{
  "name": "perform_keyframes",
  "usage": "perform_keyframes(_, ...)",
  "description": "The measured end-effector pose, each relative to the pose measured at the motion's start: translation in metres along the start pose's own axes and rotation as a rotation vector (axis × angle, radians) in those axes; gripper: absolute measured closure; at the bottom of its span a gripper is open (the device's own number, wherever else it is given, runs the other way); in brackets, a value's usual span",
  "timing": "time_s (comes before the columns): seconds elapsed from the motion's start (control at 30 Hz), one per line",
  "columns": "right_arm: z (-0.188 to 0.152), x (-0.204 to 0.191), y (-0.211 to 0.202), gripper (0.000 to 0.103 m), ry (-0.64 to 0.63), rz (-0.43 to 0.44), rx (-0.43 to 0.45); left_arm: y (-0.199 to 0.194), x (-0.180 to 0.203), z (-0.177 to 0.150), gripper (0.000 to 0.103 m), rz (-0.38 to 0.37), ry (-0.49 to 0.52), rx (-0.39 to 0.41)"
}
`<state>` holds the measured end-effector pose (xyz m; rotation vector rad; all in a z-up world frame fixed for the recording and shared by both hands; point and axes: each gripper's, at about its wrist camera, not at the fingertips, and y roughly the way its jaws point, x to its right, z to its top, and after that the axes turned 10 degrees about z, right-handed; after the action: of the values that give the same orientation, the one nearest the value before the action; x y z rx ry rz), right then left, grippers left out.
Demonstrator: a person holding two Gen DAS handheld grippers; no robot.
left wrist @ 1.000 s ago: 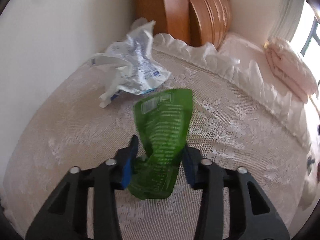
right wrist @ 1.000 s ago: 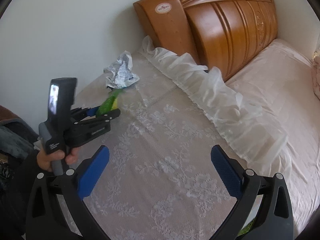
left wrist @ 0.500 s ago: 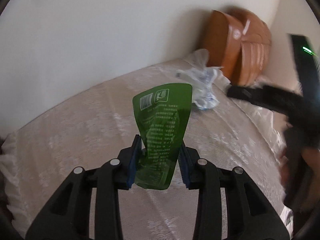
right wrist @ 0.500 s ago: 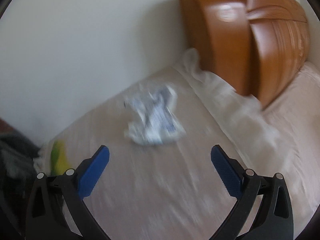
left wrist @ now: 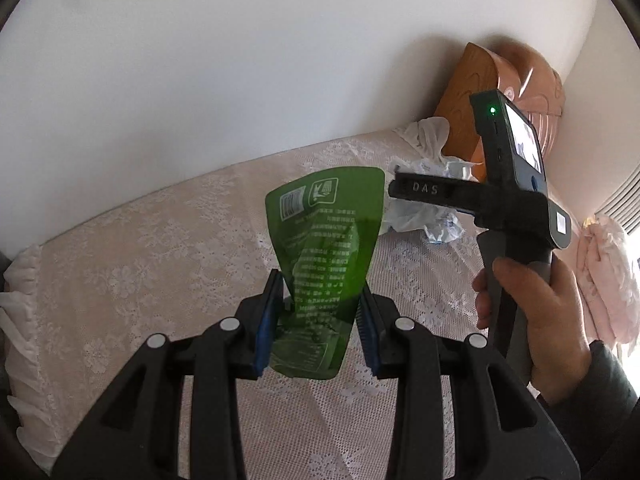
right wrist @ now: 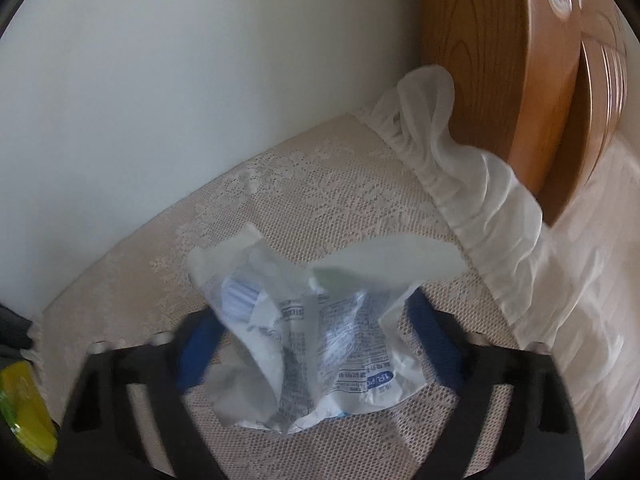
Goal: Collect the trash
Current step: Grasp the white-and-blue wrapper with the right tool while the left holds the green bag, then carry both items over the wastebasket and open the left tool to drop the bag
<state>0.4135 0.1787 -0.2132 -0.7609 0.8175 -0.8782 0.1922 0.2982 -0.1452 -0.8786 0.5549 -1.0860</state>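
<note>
Left gripper [left wrist: 320, 320] pinched on green wrapper [left wrist: 326, 240], blue pads pressed against its lower sides, wrapper standing upright above lace bedspread [left wrist: 160, 248] and lifted off it. Barcode and printed text visible on wrapper face.

Right gripper [right wrist: 316, 344] lowered over white wrapper [right wrist: 316, 344], blue fingers [right wrist: 198, 354] either side of crumpled plastic, still spread; fingertips blurred, so contact with plastic cannot be told. White wrapper lying on bedspread [right wrist: 320, 200], near headboard [right wrist: 500, 80] and just short of ruffled edge [right wrist: 472, 184]. Blue print on wrapper's lower part.

From left wrist view: right gripper [left wrist: 404, 192] seen side-on beyond green wrapper, nearer headboard [left wrist: 464, 120], its tip over white wrapper [left wrist: 416, 216]; right hand [left wrist: 532, 312] wrapped round grey handle. Green light lit on device above handle.

Yellow-green packet [right wrist: 24, 408] at lower left edge of right wrist view, far side of bedspread from headboard, off the bed edge. Pink bedding [left wrist: 604, 276] at right edge of left wrist view, beyond right hand from headboard.
</note>
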Motion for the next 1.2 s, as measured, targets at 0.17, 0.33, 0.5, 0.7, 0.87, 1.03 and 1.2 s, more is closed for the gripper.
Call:
perform_keyframes(0.17,-0.004,0.0,-0.015,0.038,-0.037,-0.001,0.025,-0.002,0.003,-0.001,0.068,-0.001,-0.002,0.002)
perform_keyframes(0.33,-0.016,0.003,-0.057,0.039,-0.035,0.037,0.08,-0.017,0.005,-0.006,0.068,-0.007,0.018,0.017)
perform_keyframes(0.5,-0.054,0.002,-0.118,0.039,-0.004,0.07,0.14,-0.043,0.017,-0.014,0.068,-0.027,0.061,0.037)
perform_keyframes(0.7,-0.133,0.009,-0.204,0.039,0.033,0.067,0.191,-0.089,0.042,-0.043,0.068,-0.075,0.149,0.061)
perform_keyframes(0.87,-0.218,0.023,-0.281,0.039,0.102,0.022,0.231,-0.13,0.075,-0.079,0.068,-0.137,0.264,0.071)
perform_keyframes(1.03,-0.32,0.053,-0.344,0.038,0.237,-0.084,0.256,-0.168,0.13,-0.133,0.068,-0.251,0.443,0.066)
perform_keyframes(1.2,-0.419,0.108,-0.407,0.037,0.446,-0.229,0.302,-0.196,0.201,-0.195,0.068,-0.418,0.647,0.02)
